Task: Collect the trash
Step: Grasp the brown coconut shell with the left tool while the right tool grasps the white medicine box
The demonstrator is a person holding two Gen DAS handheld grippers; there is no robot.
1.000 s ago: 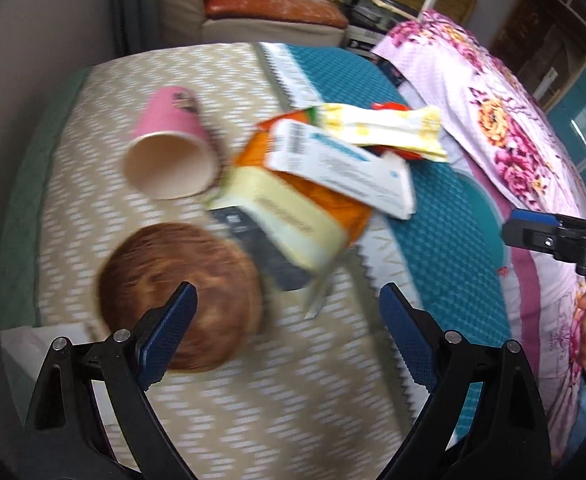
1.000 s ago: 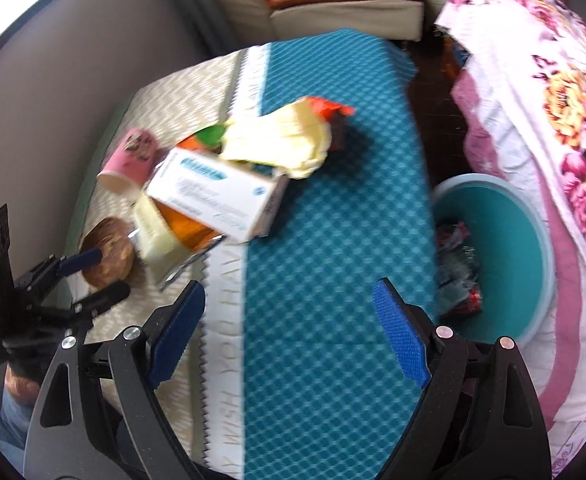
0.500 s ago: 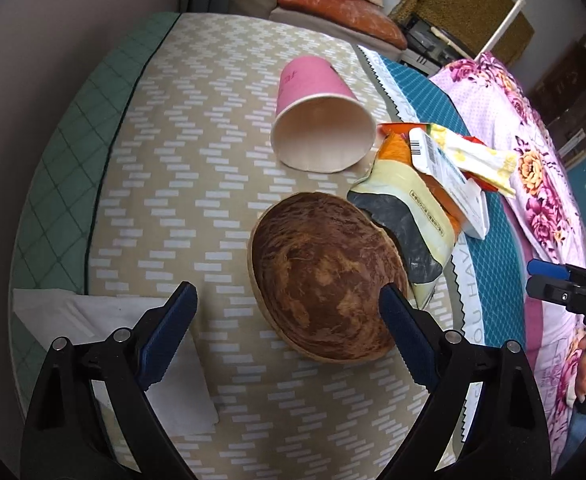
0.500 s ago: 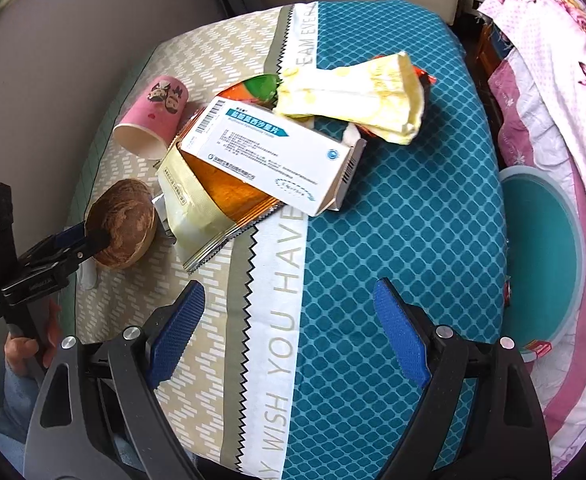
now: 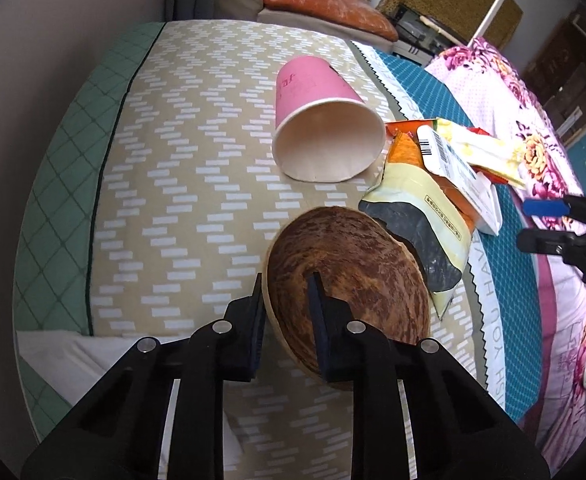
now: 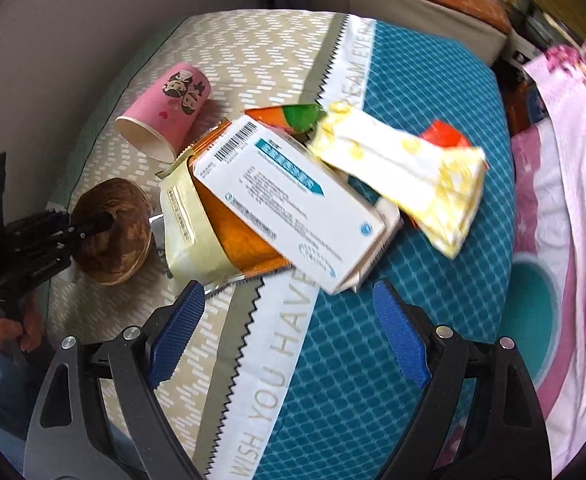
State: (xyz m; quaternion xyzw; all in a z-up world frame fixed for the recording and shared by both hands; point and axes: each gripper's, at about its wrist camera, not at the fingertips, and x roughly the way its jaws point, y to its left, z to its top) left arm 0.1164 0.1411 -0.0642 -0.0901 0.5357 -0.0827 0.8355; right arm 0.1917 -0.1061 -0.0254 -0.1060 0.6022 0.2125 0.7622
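Observation:
My left gripper (image 5: 287, 296) is shut on the near rim of a brown wooden bowl (image 5: 357, 276), which rests tilted on the table; it also shows in the right wrist view (image 6: 113, 236). A pink paper cup (image 5: 321, 128) lies on its side behind the bowl. A pile of trash lies right of it: a cream and black snack bag (image 5: 425, 220), a white medicine box (image 6: 289, 196), a yellow wrapper (image 6: 405, 172) and an orange packet (image 6: 241, 236). My right gripper (image 6: 289, 328) is open and empty, just in front of the box.
The table has a beige patterned cloth (image 5: 197, 160) and a teal cloth (image 6: 373, 360). A teal bin (image 6: 533, 312) stands on the floor at the right, next to a pink floral bedspread (image 6: 573, 160). A white tissue (image 5: 77, 360) lies at the near left. A sofa (image 5: 313, 4) stands behind.
My left gripper moved in and closed on the bowl's rim. My right gripper moved closer to the medicine box and stayed open.

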